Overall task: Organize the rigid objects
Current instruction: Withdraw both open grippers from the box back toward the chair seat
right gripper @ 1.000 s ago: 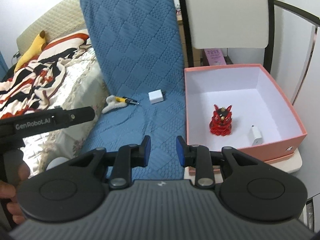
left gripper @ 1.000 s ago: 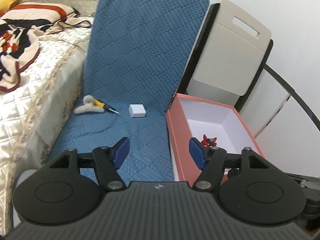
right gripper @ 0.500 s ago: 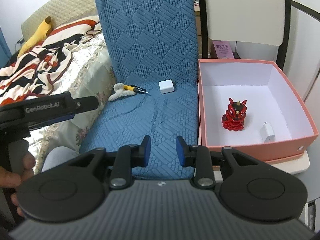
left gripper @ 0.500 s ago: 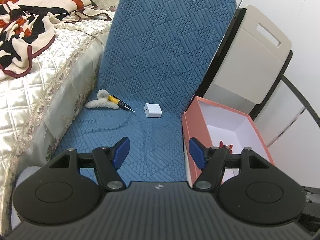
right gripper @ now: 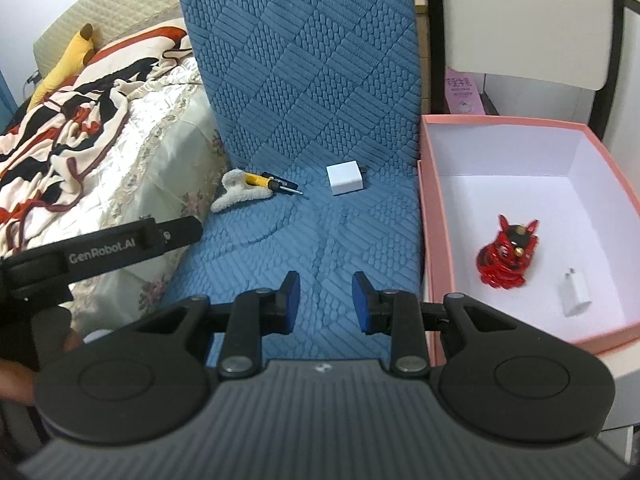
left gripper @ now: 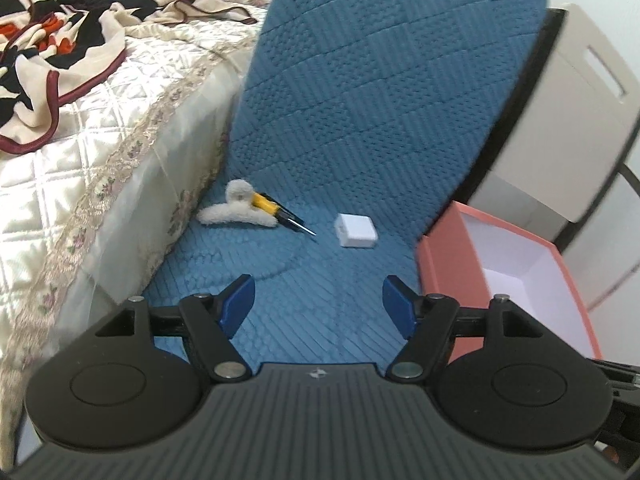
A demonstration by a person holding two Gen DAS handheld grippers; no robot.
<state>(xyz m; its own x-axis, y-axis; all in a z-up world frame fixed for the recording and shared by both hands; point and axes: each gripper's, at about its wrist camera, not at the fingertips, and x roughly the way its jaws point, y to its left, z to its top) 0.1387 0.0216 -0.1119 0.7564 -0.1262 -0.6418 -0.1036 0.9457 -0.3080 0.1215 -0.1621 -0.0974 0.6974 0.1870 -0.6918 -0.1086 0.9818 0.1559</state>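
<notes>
Seen from the left gripper (left gripper: pixel 318 300): blue pads spread wide, holding nothing. Straight ahead and a bit toward the pink box (left gripper: pixel 452 280), a small white cube (left gripper: pixel 357 231) on the blue cushion (left gripper: pixel 360 120), just beside the box's near corner. Farther from the box, a yellow and black screwdriver (left gripper: pixel 276 212), lying partly on a fluffy white clip (left gripper: pixel 236 210). Long way of the screwdriver across the cushion, thin tip toward the box, yellow handle away from it.

Seen from the right gripper (right gripper: pixel 326 300): pads pulled in close, nearly closed, nothing between them. White cube (right gripper: pixel 345 179) almost straight ahead, near the wall of the box (right gripper: pixel 436 240); a small dark bit on its side toward the box. Screwdriver (right gripper: pixel 272 183) and clip (right gripper: pixel 236 194) on the far side of the cube from the box. Inside the box already, a red toy (right gripper: pixel 507 256) and a white plug (right gripper: pixel 574 294).

Probably the cube next. Left gripper ready for it, being open; neither clearly nearer.
</notes>
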